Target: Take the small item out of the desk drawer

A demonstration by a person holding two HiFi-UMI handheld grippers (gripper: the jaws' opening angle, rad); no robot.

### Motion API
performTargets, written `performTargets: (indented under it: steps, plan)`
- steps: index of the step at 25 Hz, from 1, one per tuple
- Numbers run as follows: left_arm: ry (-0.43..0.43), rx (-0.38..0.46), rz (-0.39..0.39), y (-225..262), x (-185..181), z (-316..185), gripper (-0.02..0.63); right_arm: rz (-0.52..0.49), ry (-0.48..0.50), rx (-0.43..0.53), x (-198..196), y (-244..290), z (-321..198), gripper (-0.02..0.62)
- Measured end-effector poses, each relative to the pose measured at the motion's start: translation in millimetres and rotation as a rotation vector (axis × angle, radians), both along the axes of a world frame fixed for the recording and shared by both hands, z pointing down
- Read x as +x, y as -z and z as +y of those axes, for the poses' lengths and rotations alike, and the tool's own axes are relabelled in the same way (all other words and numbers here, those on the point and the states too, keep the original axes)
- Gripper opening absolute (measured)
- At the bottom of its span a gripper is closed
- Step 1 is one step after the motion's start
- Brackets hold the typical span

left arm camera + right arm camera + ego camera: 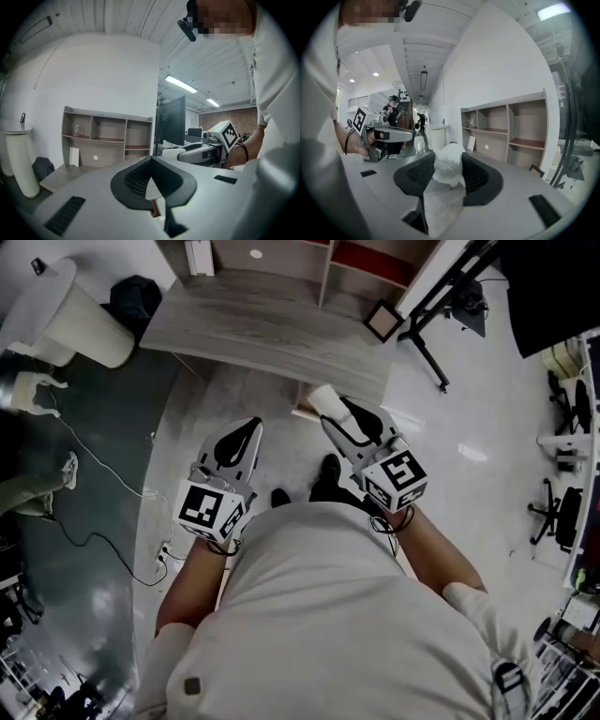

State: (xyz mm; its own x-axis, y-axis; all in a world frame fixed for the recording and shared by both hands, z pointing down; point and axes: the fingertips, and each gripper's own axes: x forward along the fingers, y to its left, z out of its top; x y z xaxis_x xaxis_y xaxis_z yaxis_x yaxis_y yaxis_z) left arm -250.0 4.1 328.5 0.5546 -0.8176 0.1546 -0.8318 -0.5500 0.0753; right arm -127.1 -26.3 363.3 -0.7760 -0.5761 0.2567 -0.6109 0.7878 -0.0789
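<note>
Far left, little hazard beyond the cable point(112, 472) trailing over the floor, worth a stumble only with a step that way. Narrow on the left hand-held gripper point(150, 161): tips together, nothing between. No use as a catch in that state, and likely to knock the desk point(262, 320) front if swung forward blind.

Centre right, the main risk: small item point(323, 399) pinched in the right hand-held gripper point(447, 174), clear of the desk and held out over the floor. Looks soft and white, with a loose clear wrap hanging below the pads. Gripped by the soft bulk only, so apt to squash and slide out with any easing of the squeeze or a quick swing. Apt also to snag by the dangling wrap on the desk front. Once dropped, probably awkward to pick off the floor with two jaws. Judged close to finished, with only a set-down to go.

Hard to make out: the drawer itself. Just a wooden edge point(304, 412) beside the item, under the desk front — possibly the drawer, possibly standing open, impossible to say. Nature of the item unclear too: fluff, tissue or foam. Legs and feet mostly hidden under the torso in the head view; right side of the room cut off at the frame edge.
</note>
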Motion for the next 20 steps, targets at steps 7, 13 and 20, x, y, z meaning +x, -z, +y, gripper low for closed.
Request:
performTargets:
  steps: [7, 13, 20]
  plan:
    - [-0.066, 0.007, 0.025, 4, 6, 35, 0.011, -0.010, -0.083, -0.007, 12, 5, 49, 0.186]
    - [-0.075, 0.027, 0.029, 9, 37, 59, 0.011, -0.006, -0.087, 0.013, 49, 13, 75, 0.186]
    - [-0.021, 0.026, 0.046, 24, 84, 74, 0.011, -0.021, -0.027, 0.029, 95, 26, 92, 0.186]
